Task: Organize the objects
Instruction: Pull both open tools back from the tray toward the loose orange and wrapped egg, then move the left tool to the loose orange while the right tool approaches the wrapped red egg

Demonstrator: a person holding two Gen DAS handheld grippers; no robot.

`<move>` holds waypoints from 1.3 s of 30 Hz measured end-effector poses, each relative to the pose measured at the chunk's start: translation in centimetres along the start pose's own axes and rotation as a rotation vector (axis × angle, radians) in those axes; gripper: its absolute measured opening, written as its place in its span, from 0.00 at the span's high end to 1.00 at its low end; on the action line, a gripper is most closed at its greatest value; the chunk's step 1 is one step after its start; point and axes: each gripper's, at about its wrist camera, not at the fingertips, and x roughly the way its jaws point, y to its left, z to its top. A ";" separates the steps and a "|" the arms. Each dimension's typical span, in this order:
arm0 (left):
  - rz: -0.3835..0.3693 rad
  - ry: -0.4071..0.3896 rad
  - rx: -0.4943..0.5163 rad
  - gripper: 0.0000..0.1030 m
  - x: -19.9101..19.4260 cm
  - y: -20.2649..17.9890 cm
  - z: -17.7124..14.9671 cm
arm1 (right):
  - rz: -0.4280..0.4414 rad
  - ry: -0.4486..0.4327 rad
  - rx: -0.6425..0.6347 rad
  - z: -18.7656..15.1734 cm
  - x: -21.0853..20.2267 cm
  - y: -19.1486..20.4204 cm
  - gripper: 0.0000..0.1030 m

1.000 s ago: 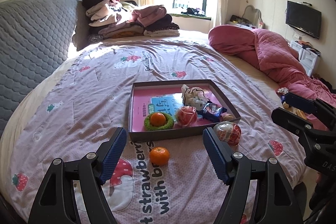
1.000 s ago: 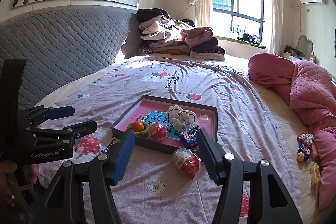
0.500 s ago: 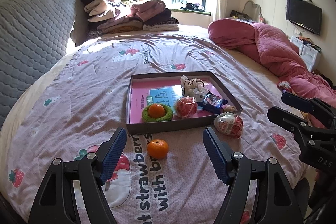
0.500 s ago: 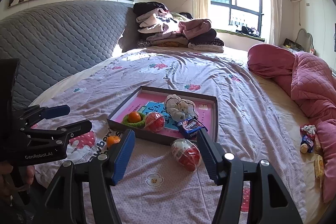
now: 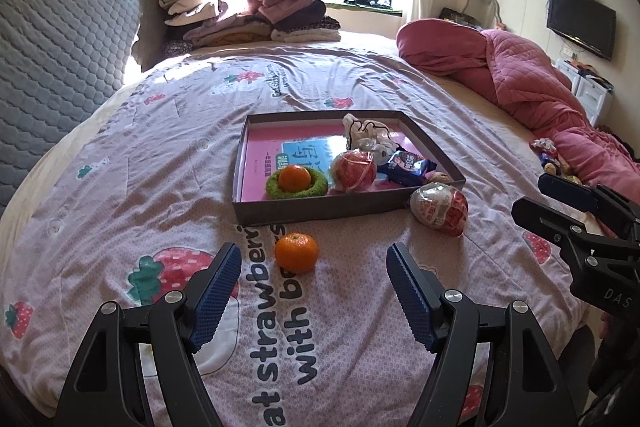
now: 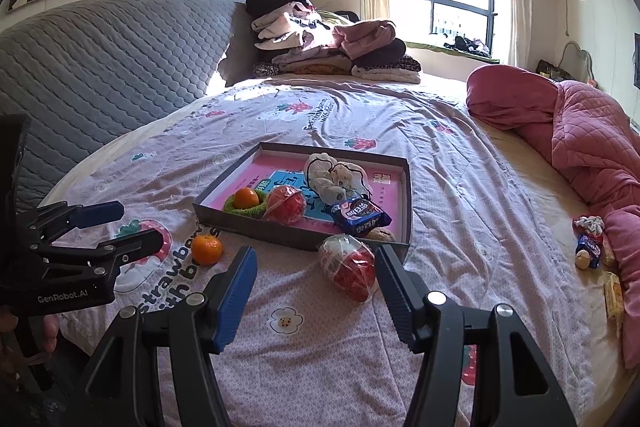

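A shallow grey box with a pink floor [image 5: 344, 211] [image 6: 296, 237] lies on the bedspread. Inside it are an orange on a green ring [image 5: 295, 178] [image 6: 246, 198], a red wrapped ball [image 5: 354, 171] [image 6: 285, 205], a blue snack packet [image 5: 408, 165] [image 6: 358, 215] and a white cloth toy [image 5: 366, 133] [image 6: 332, 175]. A loose orange [image 5: 297, 252] [image 6: 206, 249] sits before the box, just beyond my open left gripper [image 5: 314, 267]. A red-and-white wrapped egg [image 5: 440, 209] [image 6: 350, 267] lies by the box's near right corner, just ahead of my open right gripper [image 6: 314, 269].
A rolled pink quilt [image 5: 516, 83] [image 6: 576, 131] runs along the right side, with small snacks and a toy [image 6: 592, 247] beside it. Folded clothes [image 5: 244, 11] are piled at the headboard. A padded grey headboard [image 6: 100, 67] stands on the left. The bed edge is close below both grippers.
Both grippers have sunk toward the bedspread and come nearer the loose orange and the wrapped egg. Their jaws stay as wide as before. Nothing on the bed has shifted.
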 end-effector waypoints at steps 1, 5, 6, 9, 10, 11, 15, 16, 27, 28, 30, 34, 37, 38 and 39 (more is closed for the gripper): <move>0.001 0.002 -0.002 0.26 0.1 0.0 -0.3 | 0.001 0.006 0.002 -0.3 0.2 -0.1 0.41; -0.005 0.007 -0.014 0.26 0.4 0.2 -1.2 | -0.017 0.019 -0.007 -1.2 0.5 -0.1 0.41; -0.003 0.007 -0.016 0.26 0.5 0.3 -1.5 | -0.020 0.022 -0.008 -1.4 0.6 -0.1 0.41; 0.000 0.006 -0.020 0.26 0.5 0.4 -1.9 | -0.017 0.033 -0.003 -2.0 0.9 -0.1 0.41; 0.003 0.003 -0.022 0.26 0.5 0.5 -2.0 | -0.016 0.036 0.001 -2.2 1.0 -0.2 0.41; 0.003 0.003 -0.025 0.26 0.4 0.5 -2.1 | -0.015 0.040 0.005 -2.4 1.0 -0.3 0.41; 0.005 0.006 -0.026 0.26 0.3 0.6 -2.5 | -0.023 0.048 0.010 -3.1 1.2 -0.4 0.41; 0.007 0.007 -0.025 0.26 0.3 0.6 -2.6 | -0.023 0.052 0.012 -3.2 1.2 -0.4 0.41; 0.010 0.050 -0.024 0.26 1.6 0.8 -4.6 | -0.027 0.078 0.026 -4.5 2.0 -1.0 0.41; 0.010 0.054 -0.026 0.26 1.8 0.9 -4.7 | -0.027 0.079 0.026 -4.6 2.0 -1.0 0.41; 0.009 0.062 -0.030 0.26 2.2 1.0 -4.9 | -0.025 0.082 0.026 -4.7 2.3 -1.1 0.41; 0.006 0.070 -0.031 0.26 3.0 1.1 -4.9 | -0.021 0.092 0.026 -4.8 3.1 -1.2 0.41; 0.002 0.074 -0.035 0.26 3.7 1.1 -4.9 | -0.025 0.105 0.026 -4.7 4.0 -1.3 0.41; 0.000 0.075 -0.035 0.26 4.0 1.1 -4.8 | -0.024 0.109 0.024 -4.7 4.3 -1.4 0.41; -0.002 0.078 -0.033 0.26 4.2 1.1 -4.8 | -0.024 0.109 0.023 -4.6 4.6 -1.4 0.41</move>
